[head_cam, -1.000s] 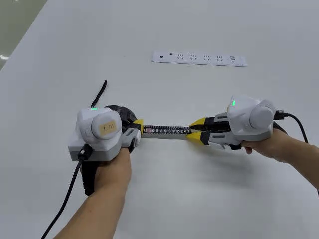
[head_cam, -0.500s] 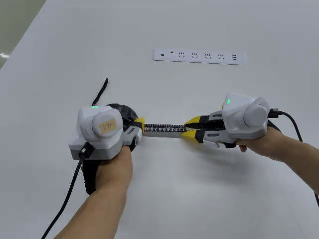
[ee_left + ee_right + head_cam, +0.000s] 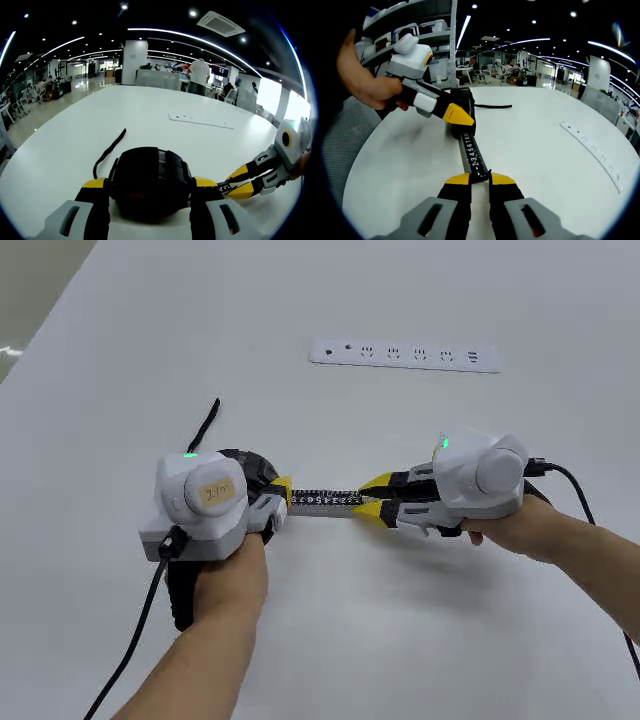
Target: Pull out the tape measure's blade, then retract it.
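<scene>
Left gripper [image 3: 150, 186] is closed on the tape measure's black case [image 3: 150, 170], one yellow-tipped jaw pressed to each side. Right gripper [image 3: 480, 179] is clamped on the end of the blade [image 3: 471, 152], jaws nearly together with the tip between them. Blade is out a short way and runs straight from case to right gripper, numbers facing up. It's low over the bench [image 3: 420, 630]; cannot tell if it touches. In head view the case sits at left, mostly hidden behind the left gripper. Black wrist strap [image 3: 203, 426] trails off the case away from the person, flat on the bench. Black cable [image 3: 130, 650] drops from the left gripper's handle toward the person. White power strip [image 3: 405, 354] lies farther back, well apart from both grippers.
</scene>
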The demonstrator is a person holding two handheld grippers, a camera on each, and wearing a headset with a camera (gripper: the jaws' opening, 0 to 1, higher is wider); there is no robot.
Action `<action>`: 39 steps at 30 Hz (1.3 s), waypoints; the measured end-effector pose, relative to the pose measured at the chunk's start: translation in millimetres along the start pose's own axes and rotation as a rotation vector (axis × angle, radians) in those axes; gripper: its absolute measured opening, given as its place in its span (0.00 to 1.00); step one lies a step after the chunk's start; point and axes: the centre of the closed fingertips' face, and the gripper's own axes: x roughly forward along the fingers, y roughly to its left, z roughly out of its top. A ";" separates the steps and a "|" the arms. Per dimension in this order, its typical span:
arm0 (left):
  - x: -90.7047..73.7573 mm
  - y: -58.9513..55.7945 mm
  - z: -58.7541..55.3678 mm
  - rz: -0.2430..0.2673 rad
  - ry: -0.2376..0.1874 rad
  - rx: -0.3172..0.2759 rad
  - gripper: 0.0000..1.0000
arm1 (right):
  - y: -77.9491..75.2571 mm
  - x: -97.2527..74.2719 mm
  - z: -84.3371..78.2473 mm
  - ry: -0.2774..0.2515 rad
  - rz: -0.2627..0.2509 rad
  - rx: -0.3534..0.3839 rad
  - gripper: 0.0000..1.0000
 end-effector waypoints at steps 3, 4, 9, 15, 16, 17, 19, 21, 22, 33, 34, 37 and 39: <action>0.0 0.3 0.1 -0.001 0.000 -0.002 0.62 | 1.0 2.6 2.0 -0.002 0.004 0.000 0.11; 0.0 0.4 0.0 -0.001 0.001 -0.003 0.62 | 1.5 4.0 3.0 -0.002 0.005 0.000 0.11; -0.2 0.7 0.0 -0.002 0.001 -0.005 0.62 | 3.6 9.0 6.3 -0.006 0.010 0.000 0.11; -0.6 0.7 -0.1 -0.003 0.002 -0.008 0.62 | 7.0 15.5 10.7 -0.013 0.015 0.001 0.11; -0.7 0.7 -0.1 -0.003 0.002 -0.008 0.62 | 7.7 16.3 11.5 -0.015 0.016 0.001 0.11; -0.7 0.7 -0.2 -0.004 0.002 -0.008 0.62 | 8.5 17.8 12.5 -0.015 0.016 0.000 0.11; -0.8 0.8 -0.2 -0.004 0.002 -0.009 0.62 | 10.0 21.0 14.3 -0.019 0.020 0.002 0.11; -0.9 0.8 -0.1 -0.005 0.002 -0.010 0.62 | 11.0 24.0 15.9 -0.022 0.022 0.003 0.11; -1.0 0.7 -0.1 -0.005 0.002 -0.010 0.62 | 11.7 26.2 17.7 -0.025 0.024 0.002 0.11; -0.9 0.4 -0.1 -0.008 0.005 -0.013 0.62 | 15.5 38.2 24.9 -0.030 0.027 -0.003 0.11; -1.0 0.3 -0.1 -0.007 0.005 -0.013 0.62 | 15.8 39.0 25.2 -0.030 0.026 -0.003 0.11; -1.0 0.3 -0.2 -0.007 0.005 -0.013 0.62 | 16.9 40.4 26.2 -0.029 0.026 -0.006 0.11; -1.1 0.3 -0.2 -0.007 0.005 -0.014 0.62 | 16.9 41.1 26.7 -0.031 0.025 -0.006 0.11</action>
